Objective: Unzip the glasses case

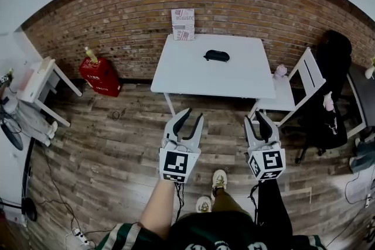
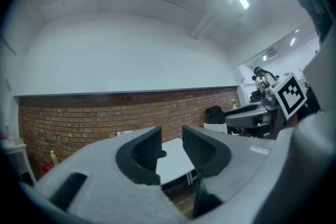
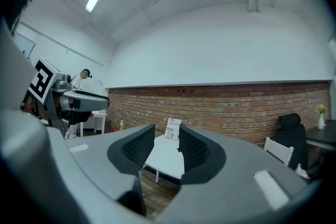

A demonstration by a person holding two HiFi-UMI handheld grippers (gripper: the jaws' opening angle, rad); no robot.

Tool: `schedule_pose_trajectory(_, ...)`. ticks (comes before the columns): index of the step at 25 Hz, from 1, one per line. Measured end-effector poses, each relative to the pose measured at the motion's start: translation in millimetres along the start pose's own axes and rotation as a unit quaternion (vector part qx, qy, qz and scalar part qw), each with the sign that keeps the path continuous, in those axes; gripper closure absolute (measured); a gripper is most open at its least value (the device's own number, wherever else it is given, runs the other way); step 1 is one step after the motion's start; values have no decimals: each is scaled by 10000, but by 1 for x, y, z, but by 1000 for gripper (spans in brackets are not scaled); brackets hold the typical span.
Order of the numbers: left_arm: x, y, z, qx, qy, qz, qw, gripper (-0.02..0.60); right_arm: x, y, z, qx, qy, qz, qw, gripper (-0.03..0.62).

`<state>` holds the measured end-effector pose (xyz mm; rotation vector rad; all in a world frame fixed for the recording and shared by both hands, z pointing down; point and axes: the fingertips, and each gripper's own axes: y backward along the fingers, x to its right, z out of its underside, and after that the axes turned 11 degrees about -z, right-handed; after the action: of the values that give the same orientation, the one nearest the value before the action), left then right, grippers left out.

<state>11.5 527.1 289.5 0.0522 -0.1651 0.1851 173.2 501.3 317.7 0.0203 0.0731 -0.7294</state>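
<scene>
While the person stood back on the wooden floor (image 1: pixel 105 143), the glasses case (image 1: pixel 216 55) lay toward the far side of the white bench (image 1: pixel 187 76), well apart from both tools; whether its zip was shut was too small to tell. The left gripper (image 1: pixel 194 114) and right gripper (image 1: pixel 255 117) were held level, side by side, pointing at the bench. Each had its jaws parted with nothing between them, probably readied so one could steady the case while the other took the zip pull.
</scene>
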Motion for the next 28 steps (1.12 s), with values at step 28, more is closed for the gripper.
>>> schedule_pose_trajectory(28, -66, -276, 42, -255, 24, -284, 9993, 465, 172, -240, 57, -184, -418, -718, 9964, 390)
